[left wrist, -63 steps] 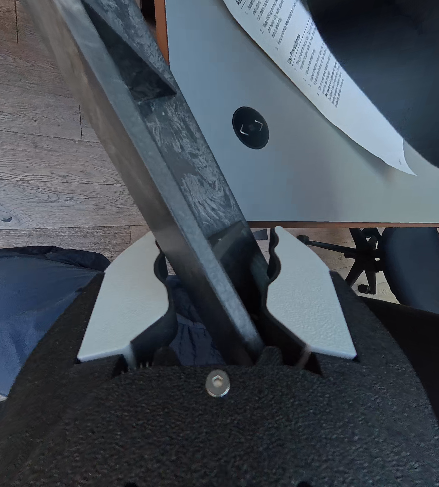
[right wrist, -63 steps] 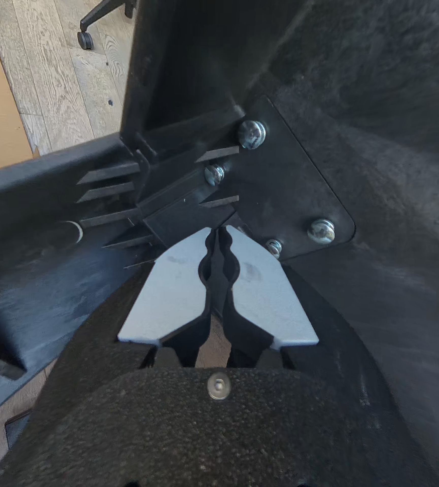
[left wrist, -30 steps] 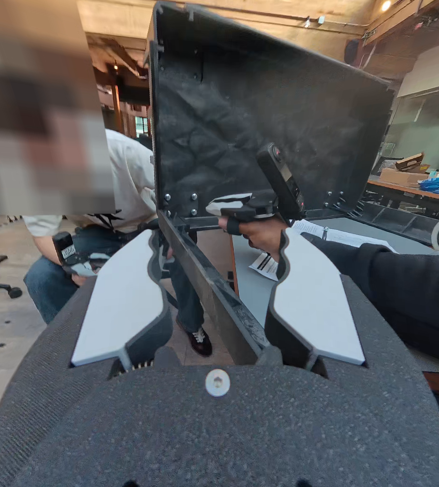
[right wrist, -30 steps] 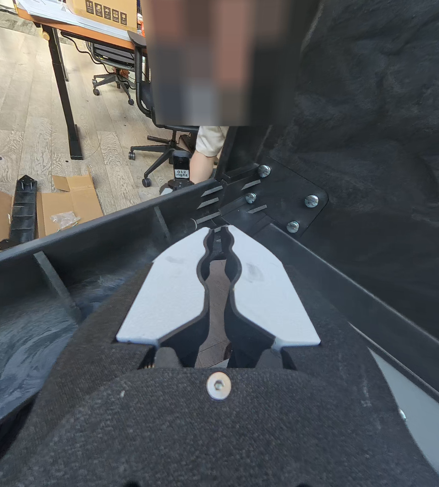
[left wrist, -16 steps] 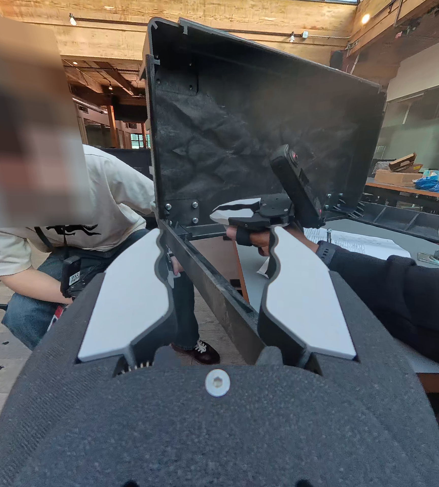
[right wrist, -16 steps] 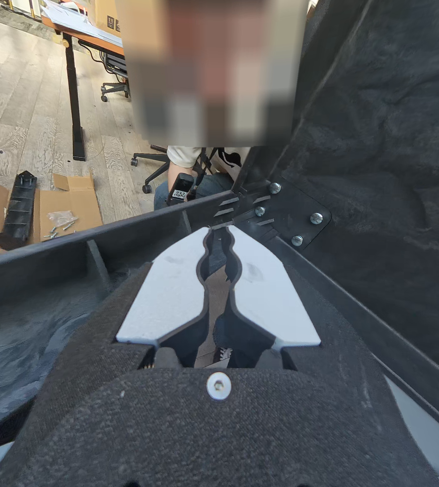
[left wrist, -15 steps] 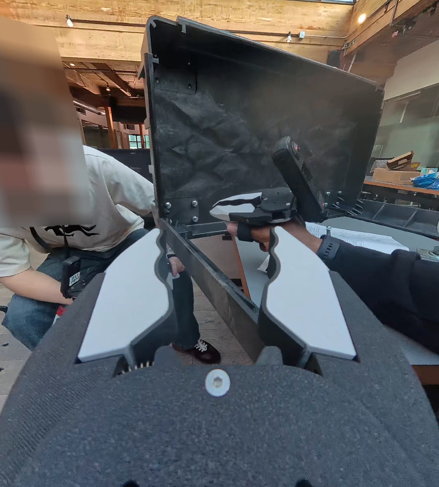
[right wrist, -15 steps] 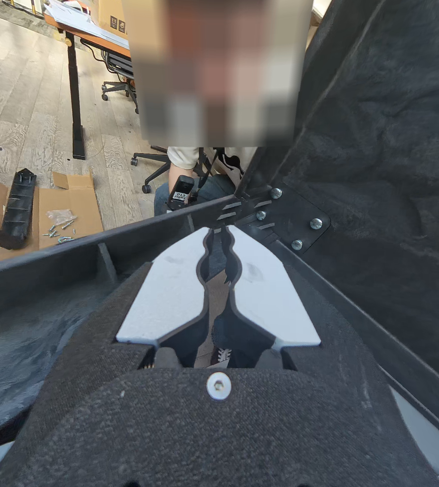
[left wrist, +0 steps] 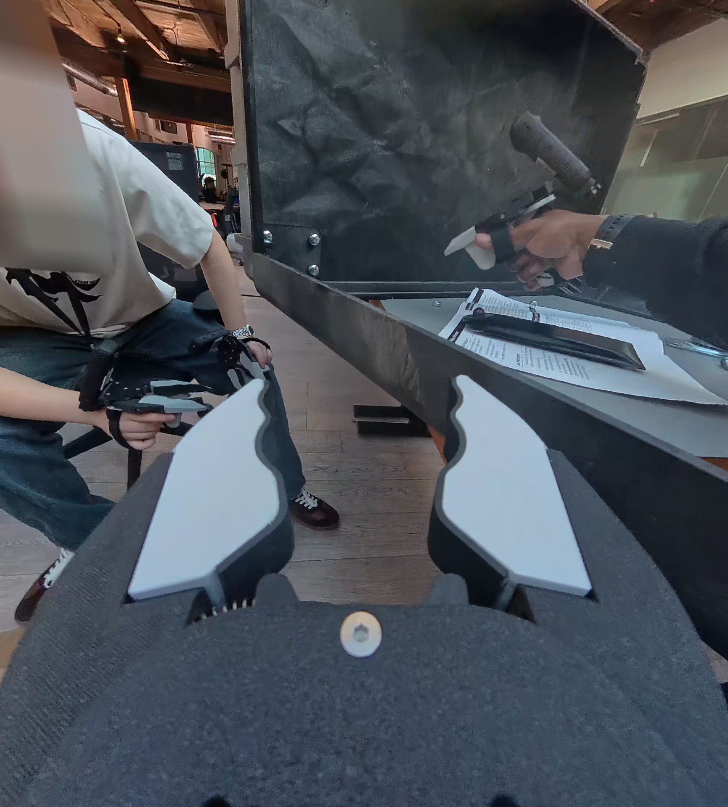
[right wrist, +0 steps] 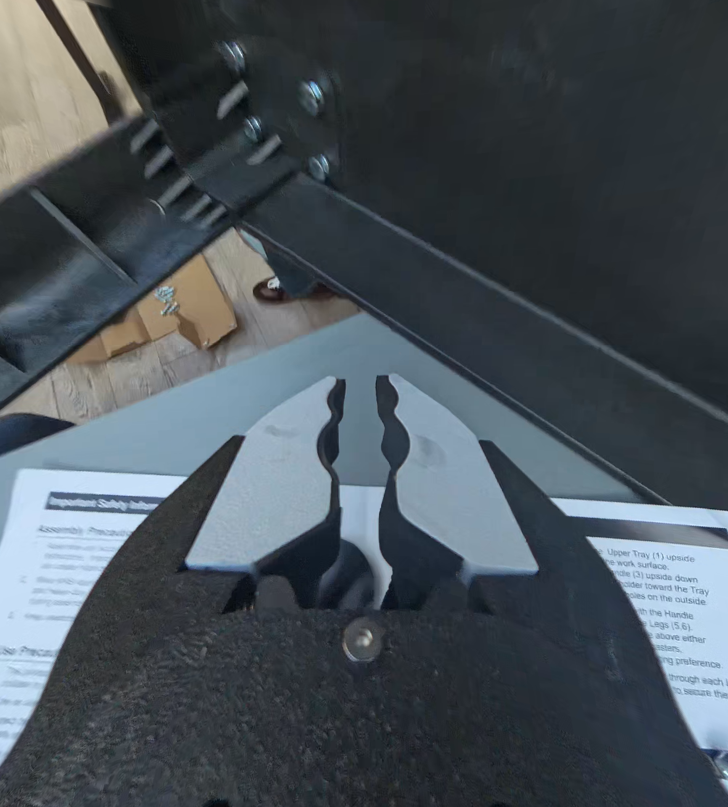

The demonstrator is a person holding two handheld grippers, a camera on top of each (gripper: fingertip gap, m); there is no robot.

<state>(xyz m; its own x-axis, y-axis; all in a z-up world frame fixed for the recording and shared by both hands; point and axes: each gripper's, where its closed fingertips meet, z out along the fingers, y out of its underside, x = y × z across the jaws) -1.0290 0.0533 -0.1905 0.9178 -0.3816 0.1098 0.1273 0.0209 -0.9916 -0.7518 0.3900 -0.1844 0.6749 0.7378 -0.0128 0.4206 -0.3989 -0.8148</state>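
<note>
A large black tray [left wrist: 419, 131] stands on edge on the grey table [left wrist: 681, 428]. Its lower rim [left wrist: 375, 332] runs past my left gripper [left wrist: 360, 384] on the right. The left gripper is wide open with only floor between its fingers. My right gripper [right wrist: 360, 380] hovers over the table [right wrist: 222, 415] and a printed sheet [right wrist: 91, 567]. Its fingers stand slightly apart with nothing between them. It also shows in the left wrist view [left wrist: 471, 251], in a hand, in front of the tray's inner face. The tray's corner bracket with screws [right wrist: 292, 113] lies ahead of it.
A flat black part [left wrist: 550, 338] lies on the printed sheet [left wrist: 615, 380], with loose metal hardware [left wrist: 703, 349] beside it. A seated person at the left holds another pair of grippers [left wrist: 165, 401]. Cardboard with screws [right wrist: 187, 305] lies on the wooden floor. Left tips to right tips: about 45 cm.
My left gripper straddled the tray rim; now it has drawn off to the left and the rim is outside its fingers. My right gripper backed away from the corner bracket, dropped over the table and opened slightly.
</note>
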